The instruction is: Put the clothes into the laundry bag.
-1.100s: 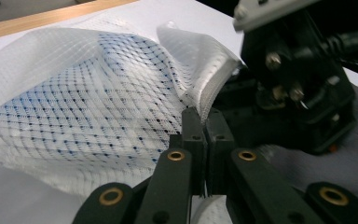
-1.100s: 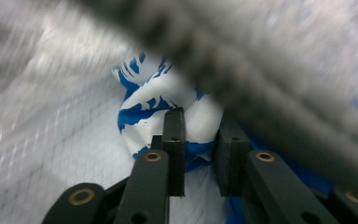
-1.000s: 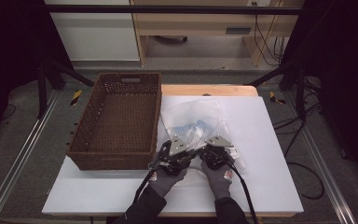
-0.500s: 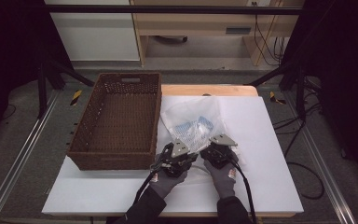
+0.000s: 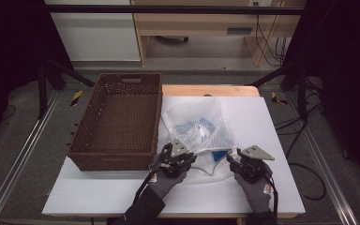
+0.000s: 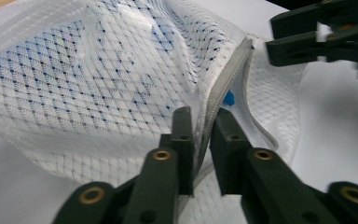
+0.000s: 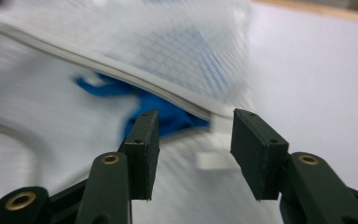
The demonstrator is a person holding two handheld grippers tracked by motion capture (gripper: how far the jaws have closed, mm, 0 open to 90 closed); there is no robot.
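White mesh is what both tools are working at, near the front edge of the desk [image 5: 122,197]. The left tool [image 6: 200,140] has its jaws nearly closed on the grey zipper edge [image 6: 223,79] of the mesh laundry bag [image 5: 197,131], pinching that band so the mouth of the bag is held up and steady. My guess is that this grip is there to anchor one side while the other hand does the opening.

To the right, the right tool [image 7: 193,144] stands with its jaws well apart and nothing between them, aimed at the same opening from the other side. Just past its tips a blue item [image 7: 163,112] lies inside the bag under the lifted edge; the picture is blurred there, so I cannot say what it is. It looks placed either to catch the opposite lip or to reach in for that blue thing.

The bag itself lies flat on the desk, spreading from the tools toward the middle, with patterned cloth showing through the mesh.

Farther off on the left, a brown wicker basket [image 5: 117,154] sits beside the bag, empty, probably waiting to receive whatever comes out.
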